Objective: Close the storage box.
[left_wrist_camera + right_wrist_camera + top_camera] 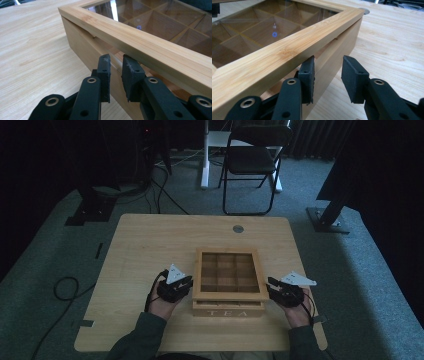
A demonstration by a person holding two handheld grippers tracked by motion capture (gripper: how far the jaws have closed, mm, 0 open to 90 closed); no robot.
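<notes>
A wooden tea box [228, 309] with a glass-paned lid [226, 270] sits at the near middle of the table; its lid is lifted a little off the base at the front. My left gripper [186, 284] is at the box's left side. In the left gripper view its jaws [116, 67] stand narrowly apart under the lid's edge [140, 37], with nothing between them. My right gripper [272, 285] is at the box's right side. In the right gripper view its jaws [328, 68] are apart, one pad [308, 75] tucked beneath the lid's rim [287, 52], the other out over the table.
The light wooden table [150, 245] has a round cable grommet [238, 228] near its far edge. Behind the table stands a black folding chair [252, 160]. Cables lie on the grey carpet to the left [65, 287]. Dark stands flank the table.
</notes>
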